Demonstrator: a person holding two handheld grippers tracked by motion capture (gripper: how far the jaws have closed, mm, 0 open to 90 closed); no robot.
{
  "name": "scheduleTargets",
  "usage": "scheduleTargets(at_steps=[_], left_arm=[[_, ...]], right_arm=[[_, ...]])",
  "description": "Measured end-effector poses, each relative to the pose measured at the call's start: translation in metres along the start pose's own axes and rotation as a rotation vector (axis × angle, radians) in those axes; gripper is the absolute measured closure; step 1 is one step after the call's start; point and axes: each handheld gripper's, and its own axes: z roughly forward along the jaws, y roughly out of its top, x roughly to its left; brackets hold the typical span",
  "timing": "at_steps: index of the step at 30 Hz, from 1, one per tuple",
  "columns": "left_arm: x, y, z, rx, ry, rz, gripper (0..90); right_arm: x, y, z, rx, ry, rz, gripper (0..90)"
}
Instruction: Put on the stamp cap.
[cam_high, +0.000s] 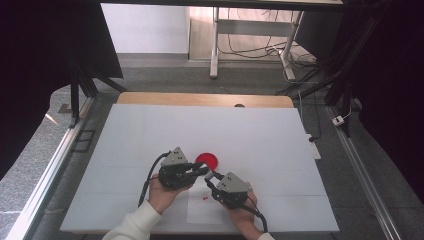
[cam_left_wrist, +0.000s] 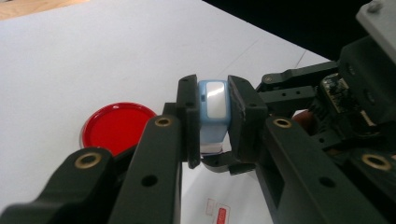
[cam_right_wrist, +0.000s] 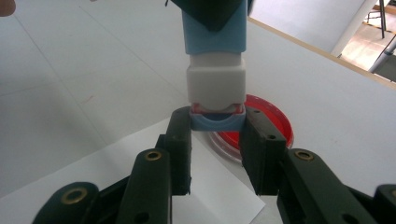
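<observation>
High view overhead; gripper views close, sharing red dish (cam_left_wrist: 116, 128).

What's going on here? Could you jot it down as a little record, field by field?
Setting: white table, with a sheet of paper near the person's edge
Held item: small light-blue and white stamp-like block
Left tongs: shut on the block's blue end
Right tongs: shut on its lower blue piece
Beneath: round red dish on the table
On the paper: small red mark
Hands: one behind each pair of tongs
</observation>
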Motion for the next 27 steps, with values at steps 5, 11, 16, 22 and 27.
scheduleTargets(at_steps=[5, 11, 16, 22, 27], left_arm=[[-0.0002, -0.0004, 0.0007, -0.002, -0.003, -0.003, 75.3], [0.0015, -0.0007, 0.0007, -0.009, -0.018, -0.024, 75.3], [0.0024, -0.0009, 0.0008, -0.011, -0.03, -0.037, 75.4], [0.0039, -0.0022, 0.0022, -0.012, -0.046, -0.057, 75.4], [0.0042, -0.0029, 0.0026, -0.01, -0.047, -0.059, 75.4]], right_arm=[[0.0, 0.0, -0.0003, -0.002, -0.005, -0.003, 64.6], [0.0002, -0.0003, -0.0008, -0.005, -0.012, -0.005, 64.6], [0.0004, -0.0008, -0.0012, -0.011, -0.013, -0.009, 64.6], [0.0011, -0.001, -0.0022, -0.013, -0.024, -0.016, 64.7], [0.0014, -0.0011, -0.0021, -0.009, -0.027, -0.021, 64.8]])
